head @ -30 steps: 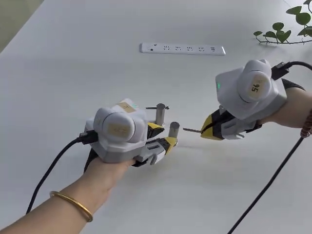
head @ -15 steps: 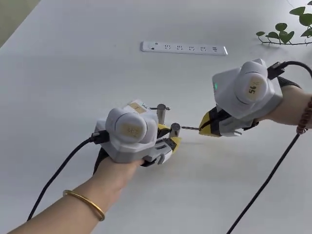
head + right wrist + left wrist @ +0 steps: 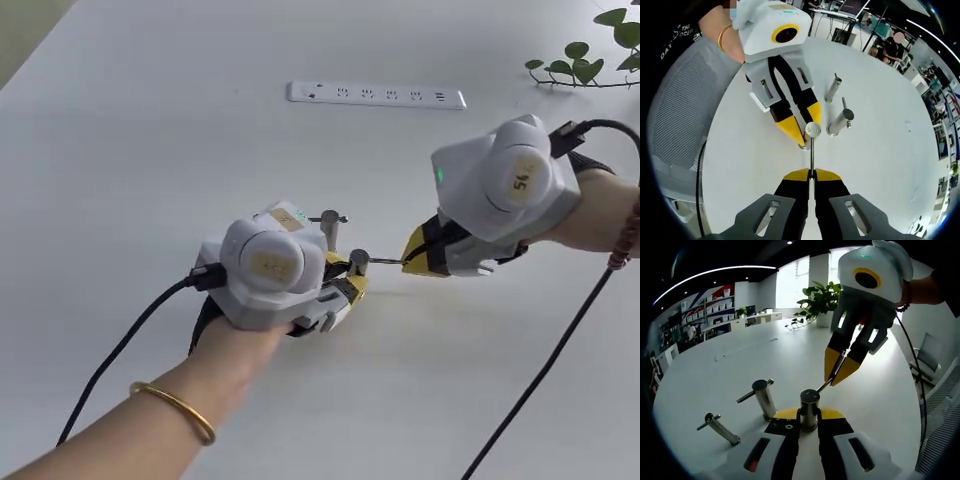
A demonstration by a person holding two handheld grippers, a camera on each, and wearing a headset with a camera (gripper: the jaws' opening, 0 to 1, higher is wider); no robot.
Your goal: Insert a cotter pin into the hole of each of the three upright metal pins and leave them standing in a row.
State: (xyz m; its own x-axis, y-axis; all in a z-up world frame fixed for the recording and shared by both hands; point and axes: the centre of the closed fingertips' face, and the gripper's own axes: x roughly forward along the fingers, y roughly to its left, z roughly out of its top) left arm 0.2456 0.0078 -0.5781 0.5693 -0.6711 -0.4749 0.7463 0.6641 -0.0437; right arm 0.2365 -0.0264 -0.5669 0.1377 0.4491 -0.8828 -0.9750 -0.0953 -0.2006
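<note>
White workbench (image 3: 140, 170), open office behind: we steady the third metal pin (image 3: 809, 399) upright with the left gripper (image 3: 809, 415), jaws clamped on its shaft. The right gripper (image 3: 811, 174), pinched tight on a cotter pin (image 3: 811, 152), has closed the gap seen a second ago, and the wire's tip now meets the third metal pin's head. Whether it has entered the hole, we cannot tell. Just beside the third metal pin is the second metal pin (image 3: 763, 399), and past that the first metal pin (image 3: 720, 425), each already carrying a cotter pin through its top. A power strip (image 3: 376, 97) lies well beyond the third metal pin. We judge this the last insertion, needing a straight push along the hole.
</note>
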